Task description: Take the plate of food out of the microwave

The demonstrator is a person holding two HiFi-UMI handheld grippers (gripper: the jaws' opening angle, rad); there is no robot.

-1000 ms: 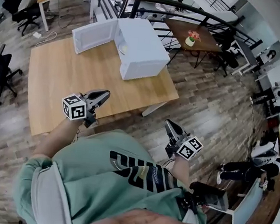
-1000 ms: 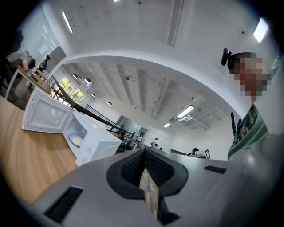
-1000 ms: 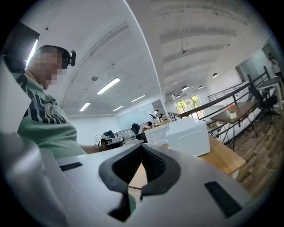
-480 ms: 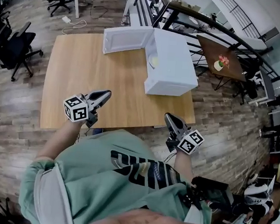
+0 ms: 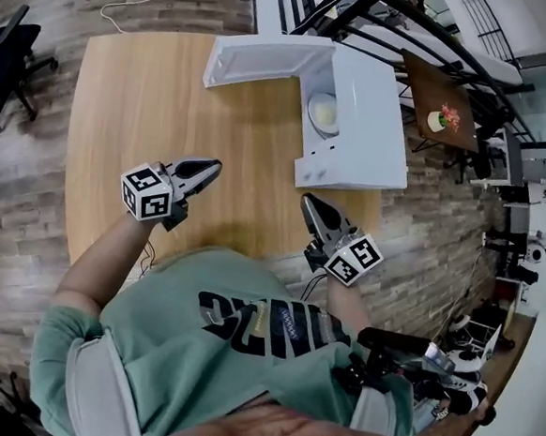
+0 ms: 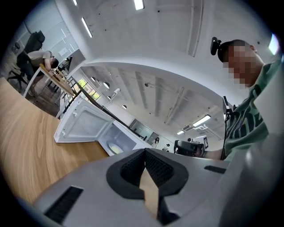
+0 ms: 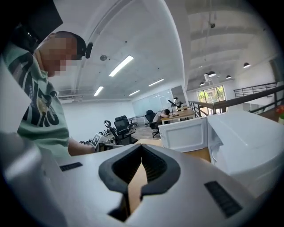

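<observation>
- Open office with a wood floor; the head view looked down on a wooden table [image 5: 142,89].
- A microwave [image 5: 368,88] stood at the table's far right edge, with its door [image 5: 257,61] swung wide to the left.
- The plate [image 5: 324,113] of food sat inside the cavity, untouched.
- The left gripper [image 5: 211,168] hung over the table's near edge, jaws pressed together and holding nothing.
- The right gripper [image 5: 307,204] hung towards the near right corner, jaws likewise together and empty. Both were well short of the microwave.
- To reach in well, the jaws would probably need to part before entering and come in low and level, clear of the door. They should then take the plate by its near rim and keep it flat so the food stays put.
- The left gripper view looked into the cavity and showed the plate. The right gripper view showed only the door and casing from outside.
</observation>
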